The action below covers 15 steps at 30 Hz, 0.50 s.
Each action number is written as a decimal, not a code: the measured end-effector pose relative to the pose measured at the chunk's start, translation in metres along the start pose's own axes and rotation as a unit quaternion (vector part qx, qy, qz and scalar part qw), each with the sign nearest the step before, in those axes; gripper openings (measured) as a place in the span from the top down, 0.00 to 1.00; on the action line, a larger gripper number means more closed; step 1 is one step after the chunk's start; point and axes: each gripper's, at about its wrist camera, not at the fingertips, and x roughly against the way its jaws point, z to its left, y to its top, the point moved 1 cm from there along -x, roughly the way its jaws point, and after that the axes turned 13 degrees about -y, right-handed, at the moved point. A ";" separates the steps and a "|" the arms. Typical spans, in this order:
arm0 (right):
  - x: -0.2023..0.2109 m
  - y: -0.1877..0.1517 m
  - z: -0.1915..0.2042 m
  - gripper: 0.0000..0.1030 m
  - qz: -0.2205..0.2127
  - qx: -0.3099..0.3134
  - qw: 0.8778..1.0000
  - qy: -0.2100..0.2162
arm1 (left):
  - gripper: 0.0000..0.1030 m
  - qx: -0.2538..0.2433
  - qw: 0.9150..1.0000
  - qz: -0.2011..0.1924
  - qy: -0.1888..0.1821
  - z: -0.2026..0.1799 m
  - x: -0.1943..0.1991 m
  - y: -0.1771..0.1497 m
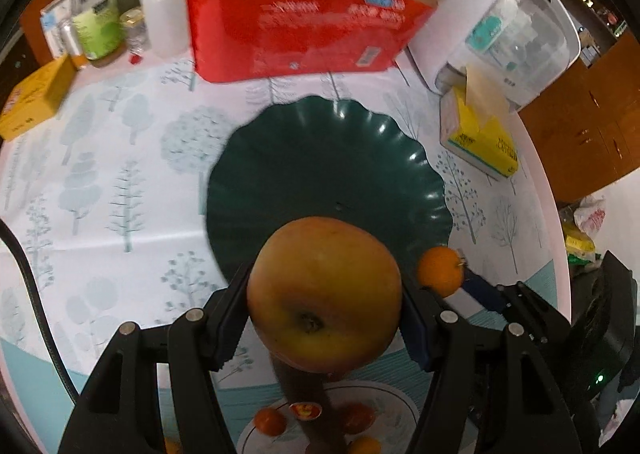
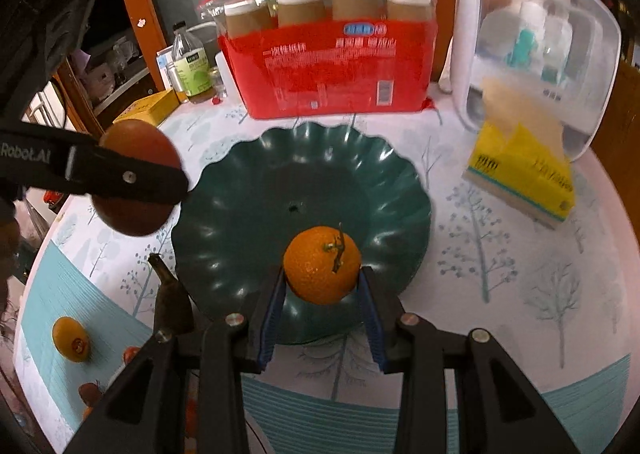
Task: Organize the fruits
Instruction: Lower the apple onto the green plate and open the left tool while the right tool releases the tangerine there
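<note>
Your left gripper [image 1: 324, 318] holds a large yellow-red apple [image 1: 324, 294] clamped between its two fingers, raised above the tablecloth [image 1: 120, 214] at the near-left rim of the dark green scalloped plate [image 1: 320, 158]; in the right wrist view the same apple [image 2: 138, 178] appears to the left of the plate [image 2: 304, 190], partly crossed by the black finger of that gripper. Your right gripper [image 2: 322, 286] grips a small orange [image 2: 322, 264] with a short stem, its blue-padded fingers pressed to either side of the fruit, which hangs over the near part of the plate; the left wrist view shows this orange [image 1: 440, 272] at the plate's near-right edge. The inside of the plate shows only a small mark near its centre. Nearer to you, a white plate [image 1: 384, 406] bears several small orange and red fruits, blurred and partly hidden behind the apple, among them one round fruit with a sticker [image 2: 71, 339] seen in the right wrist view. A dark banana stem [image 2: 162, 274] rises just beside the green plate's near-left rim. Beyond the green plate stand a red pack of paper cups [image 2: 336, 58], a white and clear appliance [image 2: 536, 38], and a yellow tissue box [image 2: 524, 174]; a green-labelled bottle [image 1: 98, 26] and a yellow carton [image 1: 36, 98] stand at the far left.
</note>
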 end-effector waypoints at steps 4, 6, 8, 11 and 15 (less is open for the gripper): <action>-0.013 -0.005 0.004 0.64 0.017 0.002 1.000 0.017 | 0.37 -0.013 1.000 0.011 0.005 -0.003 -0.018 0.002; -0.016 -0.006 0.005 0.64 0.019 -0.001 1.000 0.022 | 0.37 -0.010 1.000 0.019 0.008 -0.002 -0.027 0.002; -0.020 -0.008 0.004 0.64 0.023 -0.005 0.999 0.025 | 0.37 -0.007 0.999 0.028 0.015 0.000 -0.033 0.003; -0.021 -0.008 0.004 0.63 0.026 -0.009 0.999 0.028 | 0.37 -0.005 0.999 0.035 0.021 0.002 -0.039 0.002; -0.023 -0.007 0.001 0.62 0.031 -0.016 0.999 0.026 | 0.36 0.000 0.999 0.036 0.025 0.007 -0.041 0.001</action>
